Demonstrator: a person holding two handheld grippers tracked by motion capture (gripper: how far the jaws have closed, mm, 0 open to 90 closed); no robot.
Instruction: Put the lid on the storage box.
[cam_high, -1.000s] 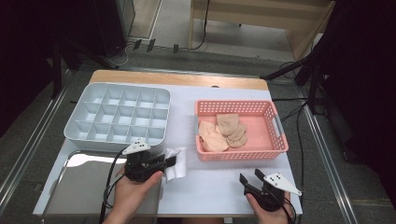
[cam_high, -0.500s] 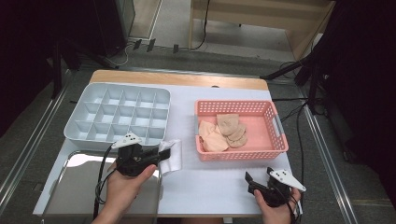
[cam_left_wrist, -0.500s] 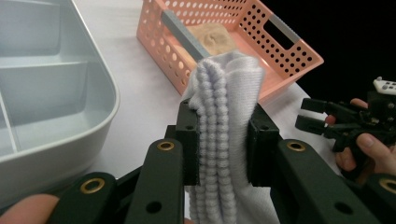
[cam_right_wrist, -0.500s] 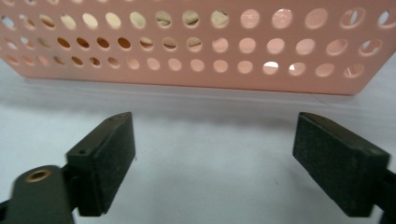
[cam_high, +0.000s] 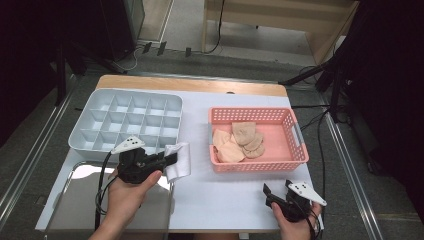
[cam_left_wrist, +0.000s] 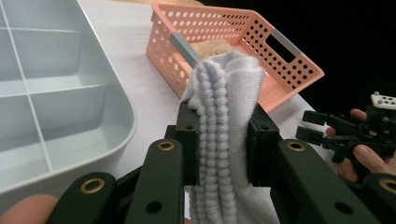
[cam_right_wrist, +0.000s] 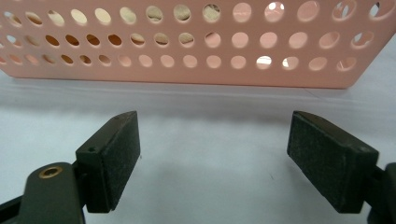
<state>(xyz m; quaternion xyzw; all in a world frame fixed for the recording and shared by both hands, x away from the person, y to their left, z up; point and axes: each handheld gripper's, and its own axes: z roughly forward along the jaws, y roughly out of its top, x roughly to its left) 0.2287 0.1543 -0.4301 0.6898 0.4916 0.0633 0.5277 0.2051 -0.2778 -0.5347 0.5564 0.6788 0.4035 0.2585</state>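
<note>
White sock (cam_left_wrist: 224, 135) in left tool (cam_left_wrist: 223, 149) (clamped).

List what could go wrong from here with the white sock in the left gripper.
1. The left gripper pinches the folded white sock by a bunched edge, so a layer might slip out and the fold could open.
2. The sock hangs beside the grey divided tray, so its loose end may catch on the tray's rim.
3. The right gripper stands open in front of the pink basket, too far off to help quickly.

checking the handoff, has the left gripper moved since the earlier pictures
Yes. The left gripper, shut on the white cloth, has moved up the picture, closer to the grey compartment tray.
</note>
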